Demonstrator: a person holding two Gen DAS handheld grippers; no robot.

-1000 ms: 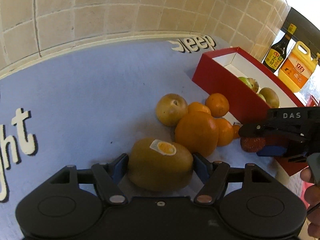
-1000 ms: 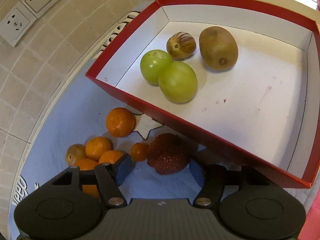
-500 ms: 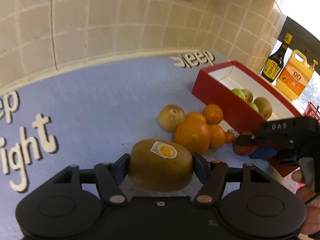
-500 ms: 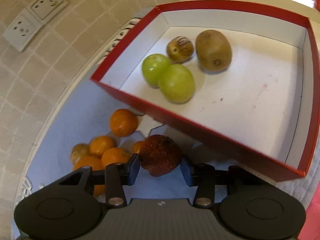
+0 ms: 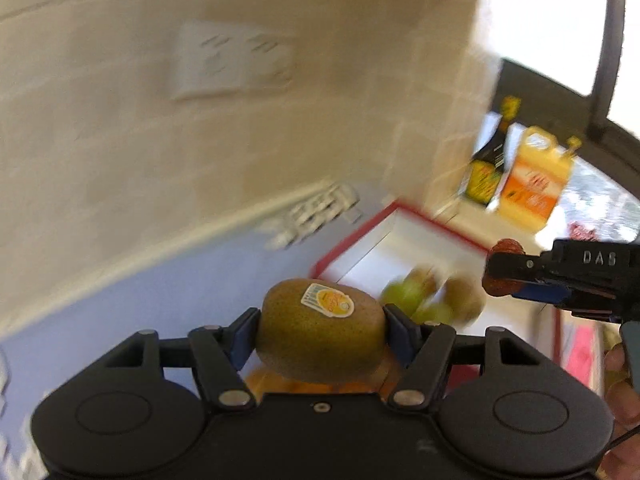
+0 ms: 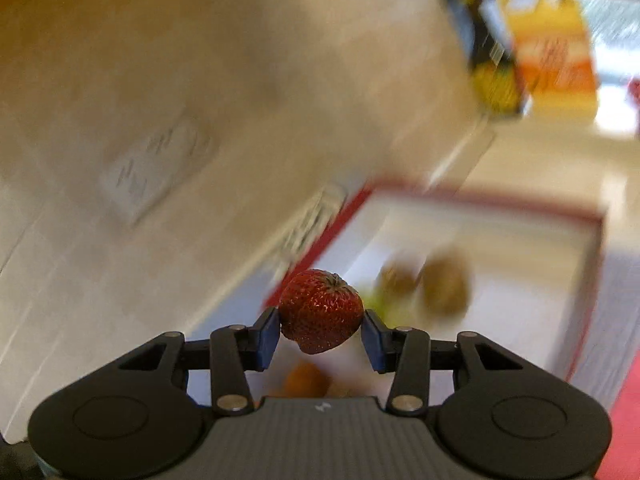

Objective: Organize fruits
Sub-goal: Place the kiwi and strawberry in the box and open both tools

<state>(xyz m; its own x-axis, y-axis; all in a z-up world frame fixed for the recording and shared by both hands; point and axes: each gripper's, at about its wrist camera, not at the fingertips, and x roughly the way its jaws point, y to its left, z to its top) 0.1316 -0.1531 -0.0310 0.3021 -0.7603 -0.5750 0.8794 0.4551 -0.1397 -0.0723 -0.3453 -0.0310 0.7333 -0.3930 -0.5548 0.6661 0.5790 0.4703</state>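
Note:
My left gripper is shut on a brown kiwi with a yellow sticker and holds it in the air above the oranges. My right gripper is shut on a red strawberry, also lifted; it shows at the right of the left wrist view. The red box with a white inside lies ahead, blurred, holding green fruits and a brown kiwi.
A tiled wall with a socket plate stands behind the blue mat. A dark sauce bottle and a yellow jug stand beyond the box. An orange lies below the right gripper.
Both grippers have risen off the mat with their fruits, the left with the kiwi, the right with the strawberry. Both views now tilt up toward the wall and box, with motion blur.

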